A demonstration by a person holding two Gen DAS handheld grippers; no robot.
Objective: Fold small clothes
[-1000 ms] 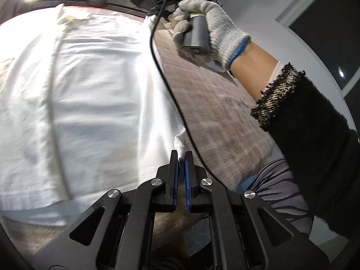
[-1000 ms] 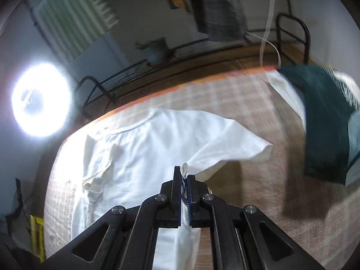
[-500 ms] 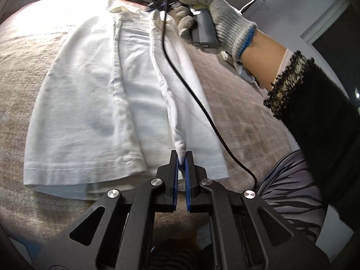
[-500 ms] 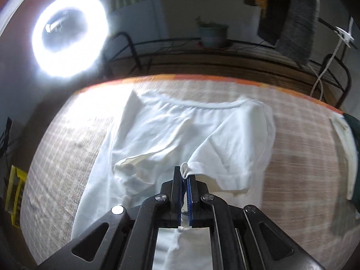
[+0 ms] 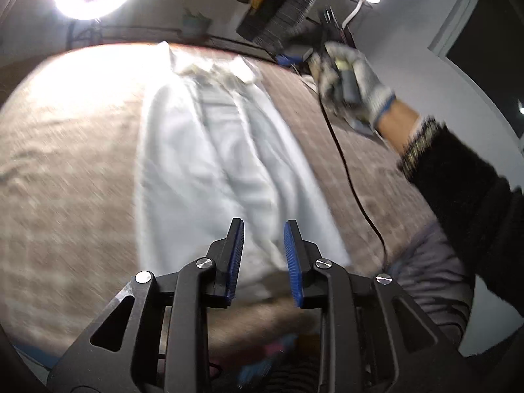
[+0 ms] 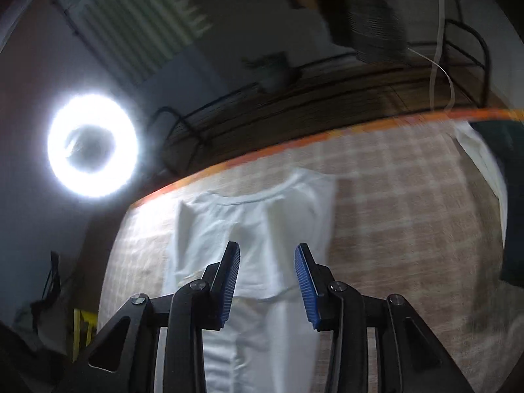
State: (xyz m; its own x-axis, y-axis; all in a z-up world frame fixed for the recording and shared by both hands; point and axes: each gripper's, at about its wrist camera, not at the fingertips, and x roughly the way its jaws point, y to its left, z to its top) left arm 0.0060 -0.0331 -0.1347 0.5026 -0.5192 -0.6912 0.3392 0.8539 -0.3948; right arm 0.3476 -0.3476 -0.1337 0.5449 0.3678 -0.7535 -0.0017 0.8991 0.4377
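The checked tablecloth, tan with an orange border, spreads under everything. On it lies the white T-shirt, folded lengthwise into a narrow strip, its collar toward the cloth's far orange edge and its hem at the near edge. A dark green garment sits on the cloth well to the right of the shirt. Beyond the cloth's far left corner glows a ring light. No brand, label or writing can be read anywhere.

The left gripper hangs over the shirt's hem end, its jaws opening with nothing pinched between them. The right gripper hangs over the shirt's chest, jaws likewise opening and empty. Half a second ago each was pinching a tuft of white fabric; both have let go, and the shirt has dropped flat onto the cloth. The gloved right hand shows right of the collar.
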